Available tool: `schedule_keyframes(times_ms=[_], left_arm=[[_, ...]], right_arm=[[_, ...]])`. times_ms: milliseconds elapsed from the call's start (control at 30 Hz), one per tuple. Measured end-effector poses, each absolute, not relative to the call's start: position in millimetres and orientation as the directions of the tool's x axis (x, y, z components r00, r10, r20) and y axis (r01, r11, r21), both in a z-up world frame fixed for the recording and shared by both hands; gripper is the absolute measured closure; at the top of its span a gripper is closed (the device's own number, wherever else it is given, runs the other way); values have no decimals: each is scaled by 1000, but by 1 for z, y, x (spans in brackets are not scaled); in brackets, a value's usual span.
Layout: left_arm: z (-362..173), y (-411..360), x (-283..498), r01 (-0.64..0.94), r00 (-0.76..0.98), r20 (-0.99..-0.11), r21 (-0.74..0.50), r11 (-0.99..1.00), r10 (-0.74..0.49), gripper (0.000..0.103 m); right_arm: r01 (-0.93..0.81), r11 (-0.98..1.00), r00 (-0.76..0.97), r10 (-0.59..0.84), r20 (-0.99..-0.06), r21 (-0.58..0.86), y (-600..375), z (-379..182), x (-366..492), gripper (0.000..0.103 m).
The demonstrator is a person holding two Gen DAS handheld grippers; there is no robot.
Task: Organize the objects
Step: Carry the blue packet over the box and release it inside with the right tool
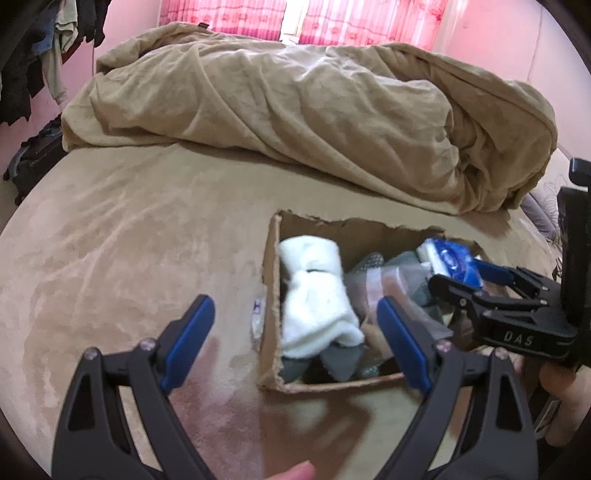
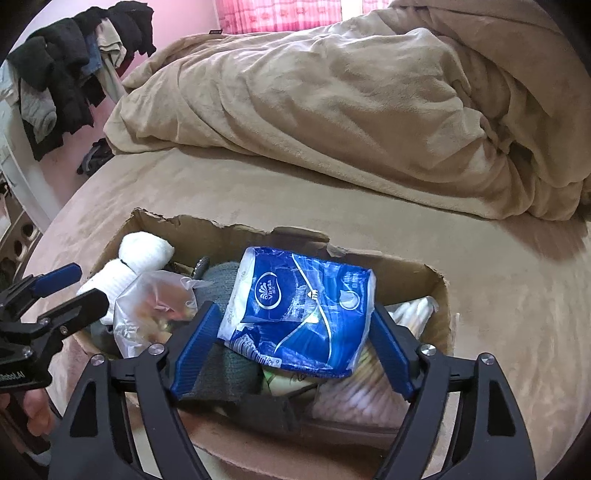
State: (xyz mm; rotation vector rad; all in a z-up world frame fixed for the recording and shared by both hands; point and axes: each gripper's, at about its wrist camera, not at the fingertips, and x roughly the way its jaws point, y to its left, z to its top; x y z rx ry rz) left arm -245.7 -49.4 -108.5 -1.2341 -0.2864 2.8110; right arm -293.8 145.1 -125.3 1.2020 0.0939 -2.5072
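We find the right gripper (image 2: 291, 350) spread around, not pressing, the tissue pack (image 2: 299, 310) atop the box (image 2: 441, 310); left gripper (image 1: 295, 332) wide, empty; next, withdraw clear

A rumpled tan duvet (image 1: 303, 122) lay heaped on the bed (image 1: 129, 229). Beyond the duvet hung pink curtains (image 1: 369, 22). Left of the duvet, dark clothes (image 2: 70, 74) draped a rack.

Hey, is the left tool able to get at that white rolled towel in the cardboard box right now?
Probably yes. The left tool is open and the white rolled towel lies uncovered on top at the near-left side of the cardboard box, between its spread fingers in that view; the right tool is off to the side.
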Motion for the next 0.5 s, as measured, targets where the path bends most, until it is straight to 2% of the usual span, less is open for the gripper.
schedule_keyframes(times_ms=[500], left_arm=[[-48, -49, -177, 8, -736, -662, -219, -976, 142, 12]], right_arm=[[335, -940, -671, -289, -683, 69, 161, -62, -232, 17]])
